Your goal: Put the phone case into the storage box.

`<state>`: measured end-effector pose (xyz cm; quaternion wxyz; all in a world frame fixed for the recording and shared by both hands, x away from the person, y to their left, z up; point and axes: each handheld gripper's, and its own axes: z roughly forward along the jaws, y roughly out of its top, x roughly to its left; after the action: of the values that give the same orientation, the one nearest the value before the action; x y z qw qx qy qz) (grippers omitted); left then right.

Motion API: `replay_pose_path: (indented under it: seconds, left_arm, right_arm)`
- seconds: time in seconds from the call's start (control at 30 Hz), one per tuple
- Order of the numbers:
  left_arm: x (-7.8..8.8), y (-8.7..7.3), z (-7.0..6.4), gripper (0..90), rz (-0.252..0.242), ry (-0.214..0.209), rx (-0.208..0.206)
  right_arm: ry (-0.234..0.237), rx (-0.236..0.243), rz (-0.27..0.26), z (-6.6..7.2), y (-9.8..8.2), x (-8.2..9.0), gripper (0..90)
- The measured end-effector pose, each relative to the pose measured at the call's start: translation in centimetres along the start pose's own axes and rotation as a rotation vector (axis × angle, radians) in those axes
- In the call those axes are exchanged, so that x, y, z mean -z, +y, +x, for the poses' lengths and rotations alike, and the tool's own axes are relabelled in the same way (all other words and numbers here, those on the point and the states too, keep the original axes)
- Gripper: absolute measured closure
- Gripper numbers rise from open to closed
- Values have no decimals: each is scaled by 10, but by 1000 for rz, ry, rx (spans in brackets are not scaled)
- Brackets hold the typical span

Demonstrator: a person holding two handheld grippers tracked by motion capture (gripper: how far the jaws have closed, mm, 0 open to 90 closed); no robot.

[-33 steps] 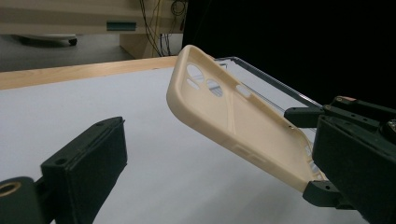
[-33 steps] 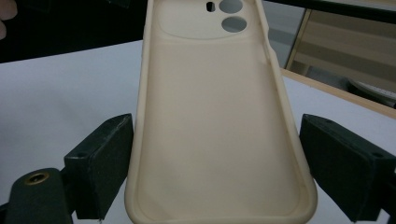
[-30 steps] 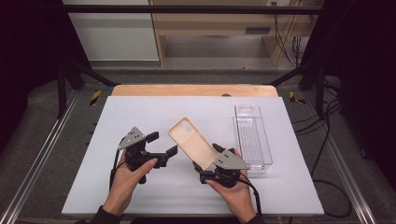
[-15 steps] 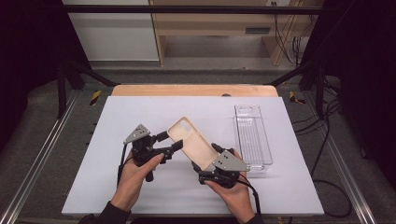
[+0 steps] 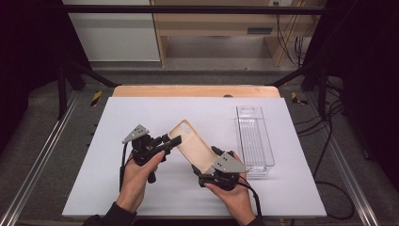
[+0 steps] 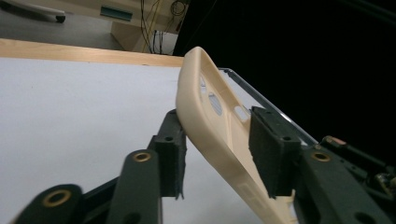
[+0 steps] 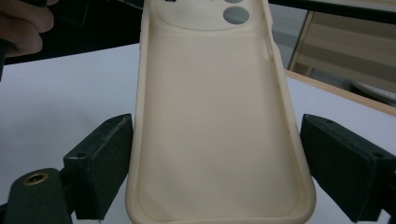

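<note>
A beige phone case (image 5: pixel 193 146) is held tilted above the white table, camera cutouts at its far end. My right gripper (image 5: pixel 205 160) is shut on its near end; in the right gripper view the pads (image 7: pixel 105 163) press both long edges of the case (image 7: pixel 215 116). My left gripper (image 5: pixel 169 141) comes in from the left at the case's far end. Its jaws have just been closing with the case (image 6: pixel 210 126) between them. One pad (image 6: pixel 170 156) lies against the case's back, the other (image 6: pixel 273 149) against its open inner side.
A clear plastic tray (image 5: pixel 254 139) lies lengthwise on the right part of the white table top (image 5: pixel 141 113). A wooden strip (image 5: pixel 195 90) runs along the table's far edge. Metal rails and cables flank the table.
The left gripper has moved right toward the case's far end and its jaws have narrowed around it. The right gripper and the case have stayed in place.
</note>
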<state>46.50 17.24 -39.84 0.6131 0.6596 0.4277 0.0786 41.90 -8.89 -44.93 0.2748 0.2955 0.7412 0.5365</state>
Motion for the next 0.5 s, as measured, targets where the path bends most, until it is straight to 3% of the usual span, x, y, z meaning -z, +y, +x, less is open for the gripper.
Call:
replay_pose_path:
  seconds: [0.1, 0.17, 0.5]
  left_arm:
    - [1, -1, 3, 658, -17, -28, 64]
    - [1, -2, 3, 694, -23, -39, 85]
    - [4, -5, -4, 769, -42, -57, 120]
  right_arm:
    - [-3, -2, 10, 1, -1, -1, 121]
    - [-3, -3, 15, 1, -2, -2, 121]
    - [-4, -3, 38, 4, -6, -7, 120]
